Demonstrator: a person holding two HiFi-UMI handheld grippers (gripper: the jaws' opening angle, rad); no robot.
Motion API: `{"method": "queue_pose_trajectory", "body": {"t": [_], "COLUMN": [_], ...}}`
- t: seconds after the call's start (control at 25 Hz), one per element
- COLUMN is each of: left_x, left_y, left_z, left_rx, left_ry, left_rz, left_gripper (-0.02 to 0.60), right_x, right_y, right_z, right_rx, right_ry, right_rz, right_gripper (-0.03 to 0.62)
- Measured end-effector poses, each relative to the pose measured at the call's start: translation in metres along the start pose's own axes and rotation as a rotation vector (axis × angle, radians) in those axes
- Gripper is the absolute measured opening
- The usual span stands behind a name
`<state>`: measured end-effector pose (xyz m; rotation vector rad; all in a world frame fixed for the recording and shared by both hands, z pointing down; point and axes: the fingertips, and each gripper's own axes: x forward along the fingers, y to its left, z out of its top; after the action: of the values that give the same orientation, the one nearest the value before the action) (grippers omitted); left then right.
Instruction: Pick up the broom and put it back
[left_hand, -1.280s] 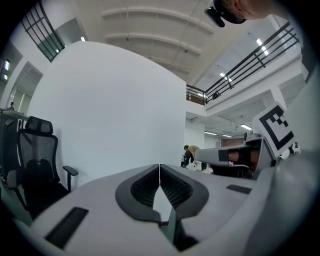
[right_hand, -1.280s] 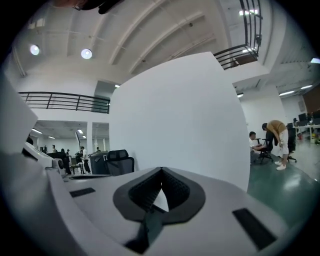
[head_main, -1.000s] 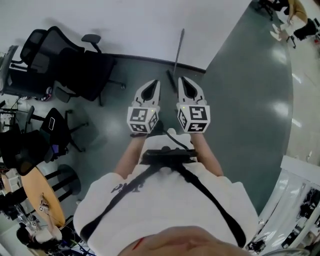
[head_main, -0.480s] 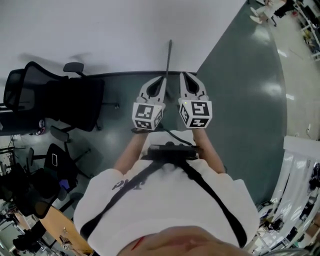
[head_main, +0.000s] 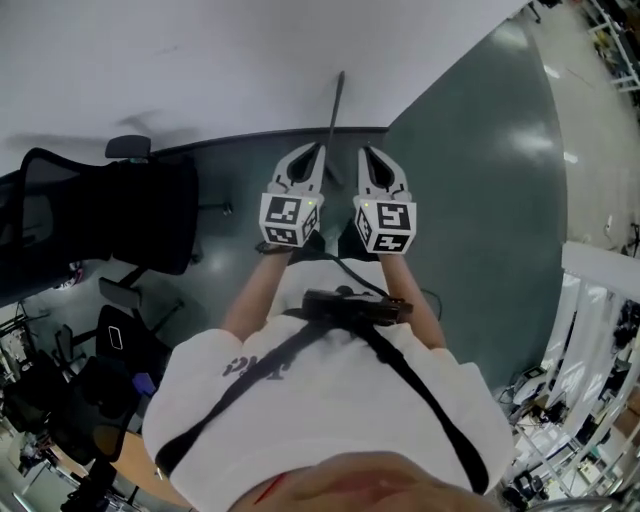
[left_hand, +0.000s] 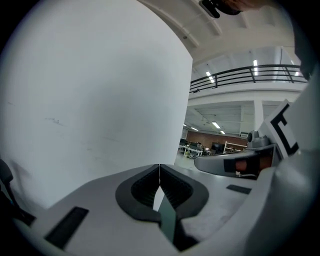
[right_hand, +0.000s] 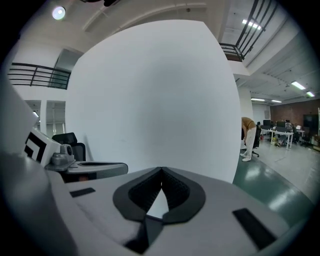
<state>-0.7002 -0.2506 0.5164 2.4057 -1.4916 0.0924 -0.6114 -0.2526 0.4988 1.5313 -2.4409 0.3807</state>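
The broom (head_main: 335, 108) leans upright against the white wall, its thin grey handle showing just beyond my two grippers in the head view. Its head is hidden behind the left gripper. My left gripper (head_main: 317, 150) is held out in front of me, shut and empty, its tip close to the lower handle. My right gripper (head_main: 364, 152) is beside it to the right, also shut and empty. In the left gripper view the jaws (left_hand: 159, 173) meet with nothing between them. The right gripper view shows its jaws (right_hand: 161, 176) the same way, facing the wall. Neither gripper view shows the broom.
Black office chairs (head_main: 110, 215) stand to the left along the wall's dark baseboard (head_main: 240, 141). Green floor (head_main: 480, 190) stretches to the right, with white shelving (head_main: 600, 330) at the right edge. A person (right_hand: 248, 137) bends over far off in the right gripper view.
I have come closer to the wall, and both grippers now sit right before the broom handle. The chairs have slid to the left of the picture. Both grippers stayed shut.
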Motion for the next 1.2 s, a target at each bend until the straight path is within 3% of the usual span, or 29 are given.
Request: {"method": "queue_pose_trajectory", "body": {"t": [0.32,0.72,0.92,1.0,1.2], "left_x": [0.063,0.140,0.182,0.198,0.226], "left_y": [0.032,0.068,0.093,0.099,0.120], "left_z": [-0.050,-0.137,-0.188,-0.207,-0.237], "left_rx": [-0.047,-0.060,-0.091,-0.091,-0.066], "left_ry": [0.077,0.176,0.219,0.232,0.239], "left_rz": [0.018,0.060,0.073,0.070,0.080], "left_gripper": [0.012,0.012,0.012,0.012,0.012], "right_x": [0.060,0.151,0.216,0.238,0.289], "right_y": [-0.051,-0.101,-0.119,-0.125,-0.131], "right_z": [-0.073,-0.177,-0.221,-0.240,-0.283], "right_rx": [0.026,0.125,0.084,0.082,0.094], "right_ry": [0.163,0.278,0.292,0.304,0.323], "right_rz": [0.011,0.045,0.058,0.061,0.067], "right_gripper": [0.005,0.005,0.006,0.061,0.087]}}
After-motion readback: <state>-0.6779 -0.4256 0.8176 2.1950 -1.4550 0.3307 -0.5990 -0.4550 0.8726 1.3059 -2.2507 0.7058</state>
